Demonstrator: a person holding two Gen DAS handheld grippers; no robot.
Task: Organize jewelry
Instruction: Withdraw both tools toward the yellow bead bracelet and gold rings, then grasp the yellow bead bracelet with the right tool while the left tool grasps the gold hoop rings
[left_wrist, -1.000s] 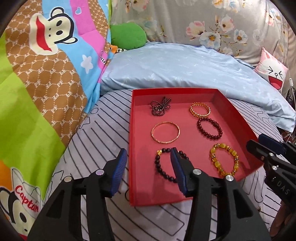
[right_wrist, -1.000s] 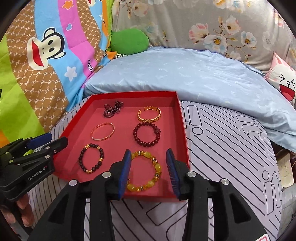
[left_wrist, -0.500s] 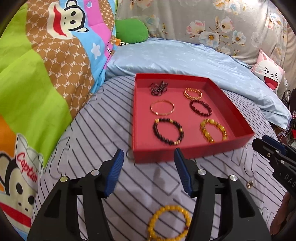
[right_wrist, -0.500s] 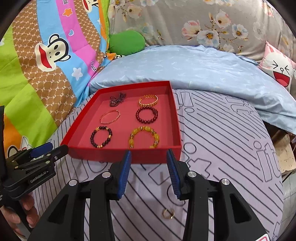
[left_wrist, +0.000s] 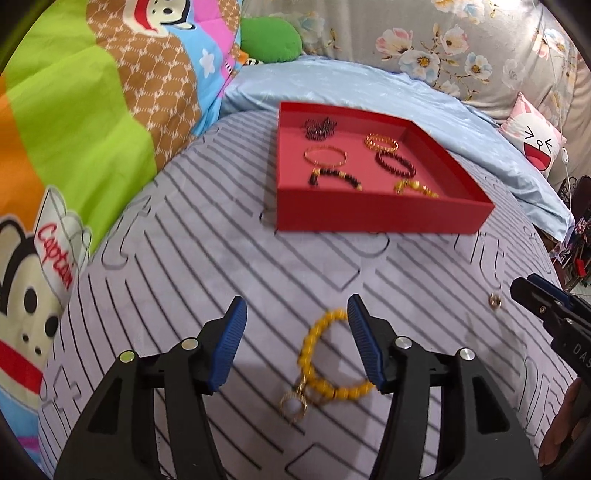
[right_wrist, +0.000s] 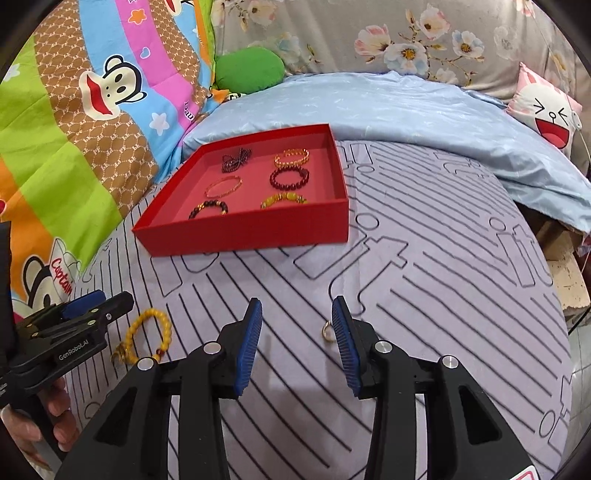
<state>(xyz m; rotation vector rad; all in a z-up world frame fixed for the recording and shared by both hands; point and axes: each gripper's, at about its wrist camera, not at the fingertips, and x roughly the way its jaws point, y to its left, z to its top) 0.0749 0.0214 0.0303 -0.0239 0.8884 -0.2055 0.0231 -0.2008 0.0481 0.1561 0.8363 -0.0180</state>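
The left hand-held gripper (left_wrist: 293, 321) was spread wide and empty, the yellow bead bracelet (left_wrist: 325, 360) lying on the striped bed cover (left_wrist: 184, 266) between its fingers, toward the right one, its charm end nearest the camera. The right hand-held gripper (right_wrist: 297, 317), equally wide and empty, had the small gold ring (right_wrist: 326, 332) just inside its right finger. The red tray (left_wrist: 369, 214) lay well ahead of both.

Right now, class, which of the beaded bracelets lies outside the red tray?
The plain yellow bead bracelet, with a ring charm. It lies on the striped sheet between the open left hand-held gripper's fingers; the other bracelets sit inside the red tray.
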